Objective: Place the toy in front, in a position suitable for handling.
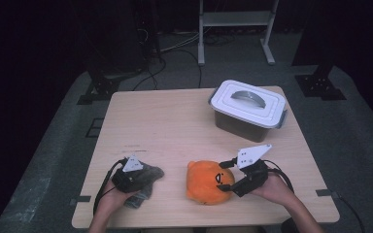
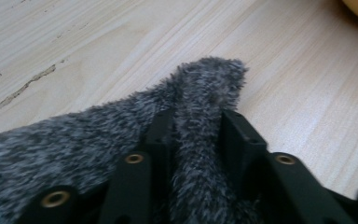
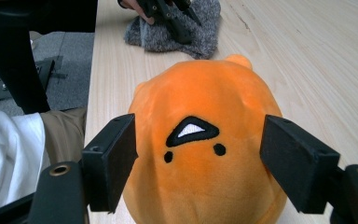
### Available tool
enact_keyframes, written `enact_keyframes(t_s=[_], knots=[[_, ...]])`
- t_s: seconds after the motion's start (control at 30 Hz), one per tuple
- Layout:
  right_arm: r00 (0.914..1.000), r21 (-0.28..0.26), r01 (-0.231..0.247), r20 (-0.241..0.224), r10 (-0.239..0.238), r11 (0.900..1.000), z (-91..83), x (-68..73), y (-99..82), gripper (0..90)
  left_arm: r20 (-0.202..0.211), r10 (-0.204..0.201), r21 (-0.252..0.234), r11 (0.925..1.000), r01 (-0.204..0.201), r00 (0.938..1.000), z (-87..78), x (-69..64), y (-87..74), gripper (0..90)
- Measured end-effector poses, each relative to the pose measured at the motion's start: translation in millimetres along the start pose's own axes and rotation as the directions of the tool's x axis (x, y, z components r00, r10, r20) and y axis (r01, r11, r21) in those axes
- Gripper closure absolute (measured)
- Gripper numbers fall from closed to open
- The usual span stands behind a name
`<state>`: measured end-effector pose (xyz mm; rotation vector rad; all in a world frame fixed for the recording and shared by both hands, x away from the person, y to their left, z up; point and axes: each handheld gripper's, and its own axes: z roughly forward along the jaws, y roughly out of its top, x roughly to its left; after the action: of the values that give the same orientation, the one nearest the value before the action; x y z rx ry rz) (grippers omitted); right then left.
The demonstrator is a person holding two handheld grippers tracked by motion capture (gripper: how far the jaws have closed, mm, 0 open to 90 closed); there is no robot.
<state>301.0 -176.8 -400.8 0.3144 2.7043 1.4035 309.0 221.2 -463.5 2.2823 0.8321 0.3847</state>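
A grey fuzzy cloth (image 1: 144,195) lies at the table's near left. My left gripper (image 1: 148,175) is shut on a raised fold of it; in the left gripper view (image 2: 196,130) both black jaws pinch that fold of the cloth (image 2: 74,140). An orange plush toy (image 1: 205,183) with a stitched face sits at the near middle. My right gripper (image 1: 222,175) reaches it from the right. In the right gripper view (image 3: 198,140) the jaws stand wide on either side of the plush (image 3: 200,88), with no dent showing. Farther off there lie the cloth (image 3: 205,32) and the left gripper (image 3: 168,16).
A grey lidded plastic box (image 1: 247,109) with a handle stands at the far right of the wooden table (image 1: 165,121). Beyond the table are a white metal frame (image 1: 235,29), black stands and cables on grey carpet. The person's lap shows at the table's near edge (image 3: 51,135).
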Motion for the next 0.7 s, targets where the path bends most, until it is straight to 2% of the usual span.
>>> enact_keyframes(t_s=[0.1,0.27,0.4,0.53,0.63,0.7], knots=[[1.0,0.002,-0.007,0.002,0.007,1.0,-0.6,-1.6,-1.2,26.0,-0.002,0.016,-0.001,0.9999,-0.016,0.9999,-0.7,-0.1,-0.5,76.4],[0.9999,0.011,-0.013,0.011,0.013,0.9998,-1.2,-4.0,-4.8,26.0,-0.005,0.035,-0.017,0.9992,-0.035,0.9994,-3.3,-0.7,-0.1,78.3],[0.9998,0.028,-0.011,0.019,0.011,0.9995,2.8,-4.6,-7.0,26.2,0.015,0.039,-0.081,0.9961,-0.037,0.9991,-9.8,-4.3,6.1,78.7],[0.9998,0.037,-0.008,0.017,0.008,0.9993,7.6,-5.2,-9.0,27.3,0.09,0.053,-0.181,0.9828,-0.036,0.9945,-17.0,-15.1,19.9,78.7],[0.9998,0.04,-0.015,0.013,0.015,0.9991,9.9,-6.3,-9.3,27.9,0.152,0.091,-0.242,0.9689,-0.052,0.9842,-19.2,-28.2,35.1,78.6],[0.9997,0.039,-0.021,0.01,0.021,0.999,11.4,-7.1,-9.6,28.1,0.191,0.121,-0.274,0.9595,-0.066,0.974,-19.5,-37.8,45.9,78.6]])
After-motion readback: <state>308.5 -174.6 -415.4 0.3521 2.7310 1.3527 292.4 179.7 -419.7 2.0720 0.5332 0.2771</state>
